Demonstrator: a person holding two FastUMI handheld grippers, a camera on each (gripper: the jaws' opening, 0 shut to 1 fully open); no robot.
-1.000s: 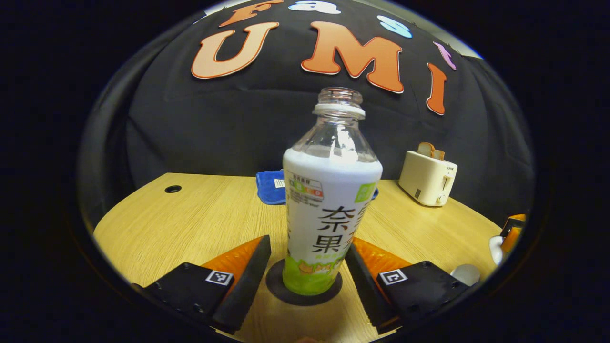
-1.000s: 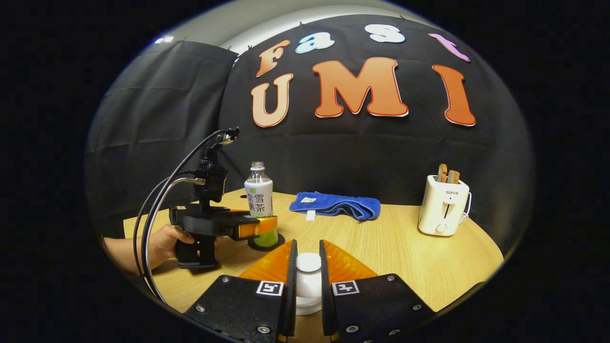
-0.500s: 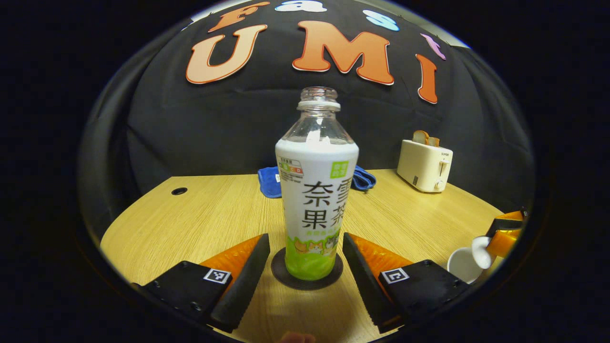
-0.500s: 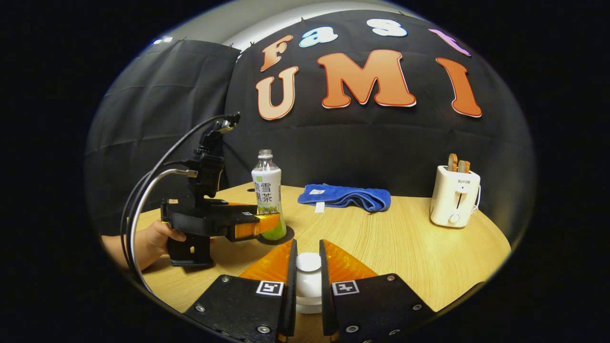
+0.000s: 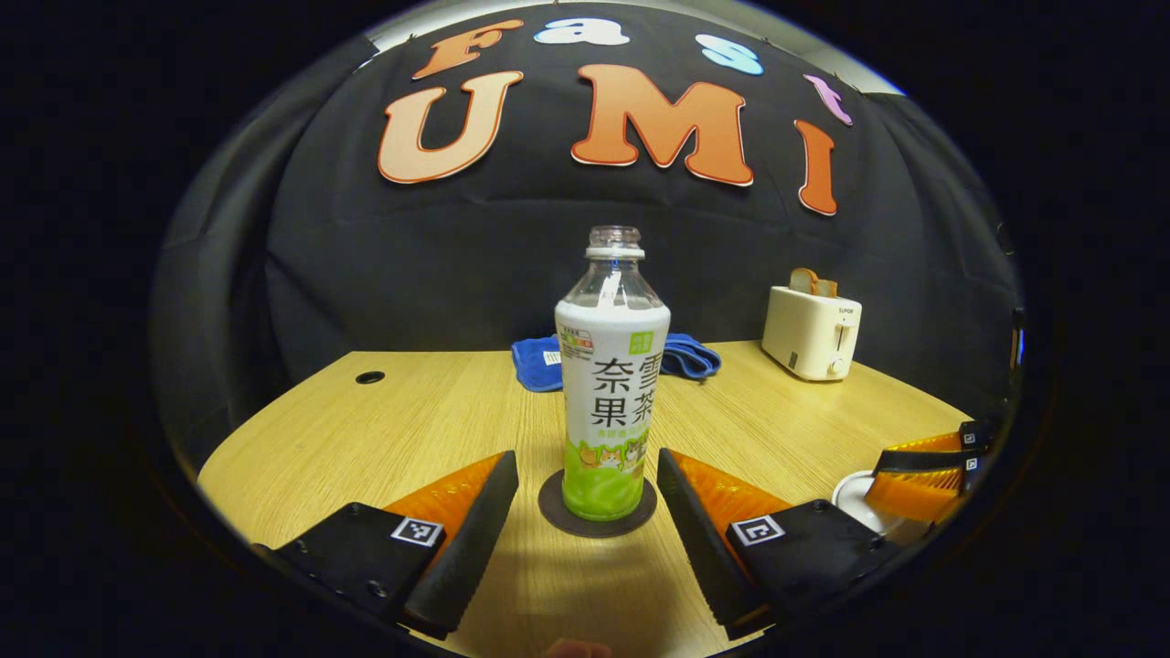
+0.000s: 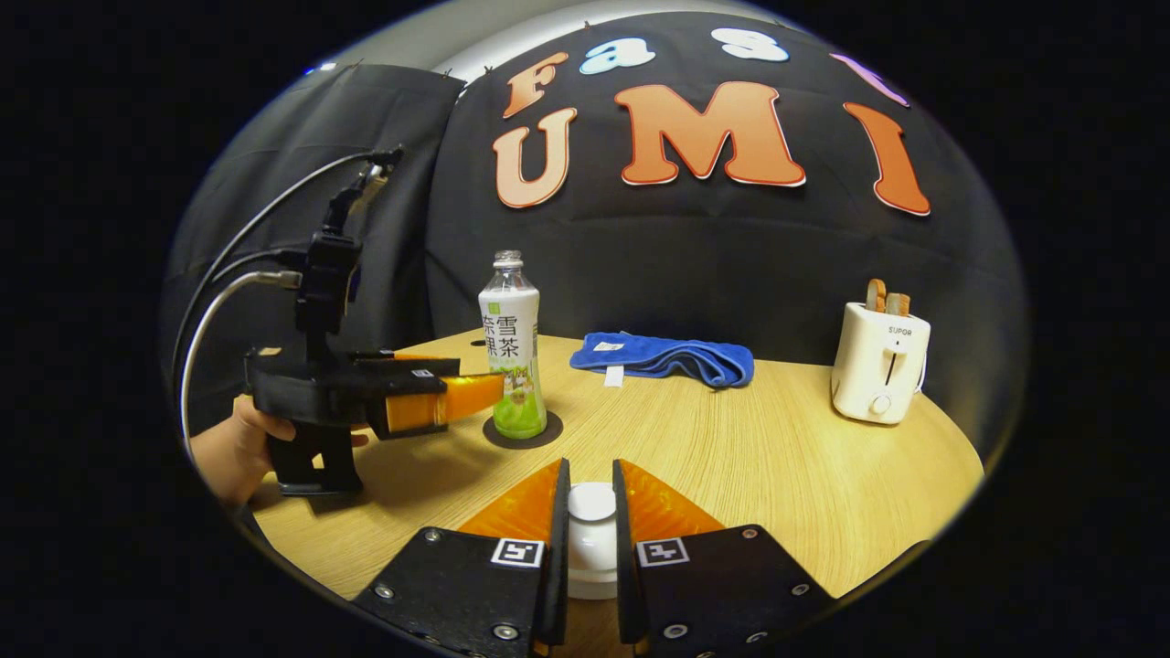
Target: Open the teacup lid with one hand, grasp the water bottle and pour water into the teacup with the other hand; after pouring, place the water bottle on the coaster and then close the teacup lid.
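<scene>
Uncapped clear plastic water bottle (image 5: 612, 384) stands upright on round dark coaster (image 5: 597, 505); left claw (image 5: 587, 498) gapes wide, touching nothing. Right claw (image 6: 590, 539) clamps white teacup lid (image 6: 591, 504) over wooden bench (image 6: 731, 457).

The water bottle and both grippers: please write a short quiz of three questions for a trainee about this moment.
1. True or false: the water bottle stands upright on the coaster.
2. What does the right gripper hold? A) the blue cloth B) the teacup lid C) the toaster
3. Fill in: the left gripper is ___, its fingers apart from the bottle.

Key: 1 true. 2 B, the teacup lid sits pinched between its fingers. 3 open.
</scene>
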